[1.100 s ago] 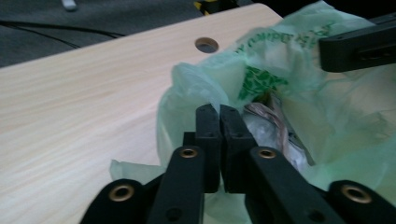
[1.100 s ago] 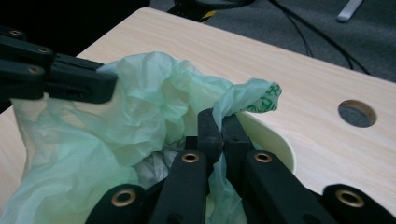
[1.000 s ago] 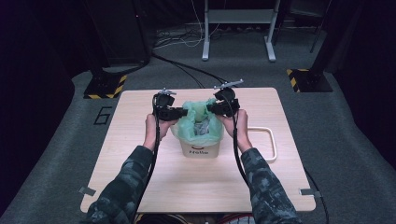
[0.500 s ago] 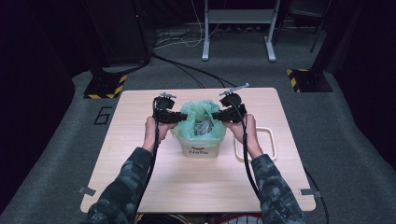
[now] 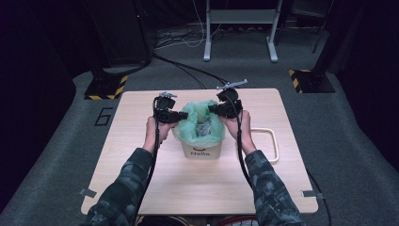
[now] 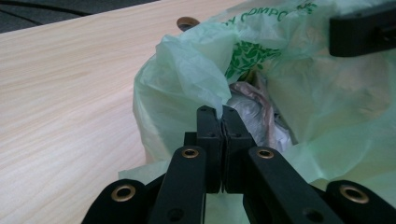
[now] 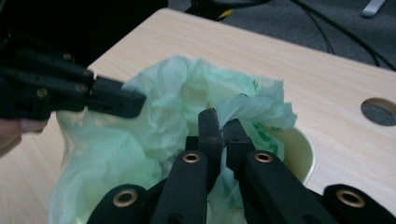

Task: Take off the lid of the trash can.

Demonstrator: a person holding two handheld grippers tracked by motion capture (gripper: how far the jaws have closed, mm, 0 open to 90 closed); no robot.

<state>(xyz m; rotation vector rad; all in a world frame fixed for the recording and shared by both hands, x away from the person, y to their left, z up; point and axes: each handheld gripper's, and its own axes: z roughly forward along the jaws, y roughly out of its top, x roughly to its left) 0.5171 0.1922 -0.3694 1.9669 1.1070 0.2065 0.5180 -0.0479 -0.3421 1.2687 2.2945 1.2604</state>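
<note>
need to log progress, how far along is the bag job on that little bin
Done: the green bag sits in the cream bin with rubbish inside. In hand: the left gripper and right gripper each pinch an edge of the bag's rim. Left: the bag is not yet closed or lifted out.

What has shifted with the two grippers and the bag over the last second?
The right gripper went outward to the right, then came back in over the bin; the left gripper edged inward. Both are shut on the rim of the green bag, drawing its edges together over the opening. The bin, the table and the white handle-shaped frame stayed put.
</note>
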